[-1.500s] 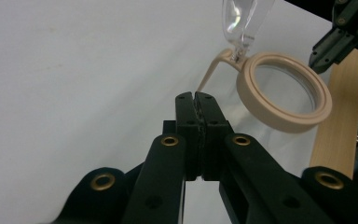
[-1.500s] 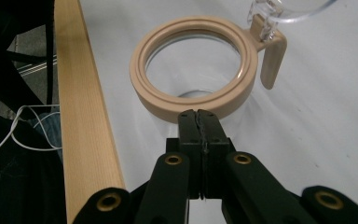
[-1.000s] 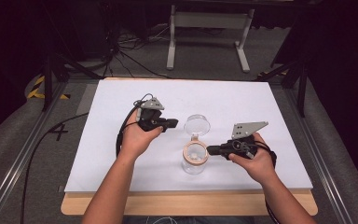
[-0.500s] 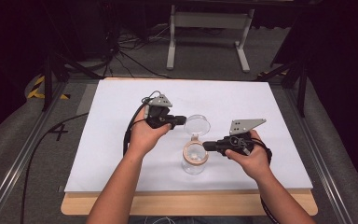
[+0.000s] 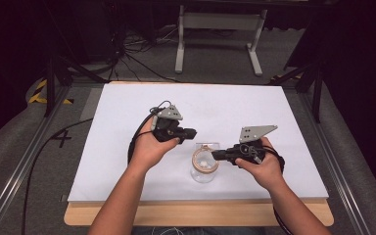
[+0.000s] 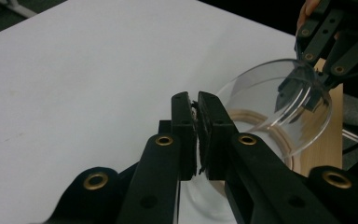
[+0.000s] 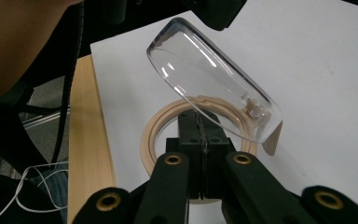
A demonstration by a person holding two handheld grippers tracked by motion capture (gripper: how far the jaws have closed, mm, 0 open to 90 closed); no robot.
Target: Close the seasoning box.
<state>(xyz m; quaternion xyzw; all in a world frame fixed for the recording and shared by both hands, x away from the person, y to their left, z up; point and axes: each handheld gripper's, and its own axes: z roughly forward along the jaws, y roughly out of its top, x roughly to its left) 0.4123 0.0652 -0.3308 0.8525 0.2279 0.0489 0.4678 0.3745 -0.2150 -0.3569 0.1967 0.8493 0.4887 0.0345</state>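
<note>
A clear glass jar (image 5: 201, 176) stands near the front of the white board, with a beige ring (image 5: 196, 164) around its mouth. My right gripper (image 5: 214, 155) comes in from the right and is shut on the jar's ringed rim (image 7: 151, 135); its jaws (image 7: 200, 123) press together. My left gripper (image 5: 193, 132) is shut on the edge of a clear domed lid (image 6: 270, 93). The lid (image 7: 209, 79) hangs tilted just above the ring, higher on the left gripper's side. Through the lid, the left gripper view shows the right gripper (image 6: 307, 93).
The white board (image 5: 127, 107) lies on a wooden tabletop (image 5: 196, 215) whose front edge sticks out. Metal rails run along both sides. A white stand (image 5: 215, 29) and cables sit on the floor beyond the far edge.
My left gripper has carried the lid from the board behind the jar toward the person, tilting it over the jar's mouth. The right gripper stayed on the jar.
</note>
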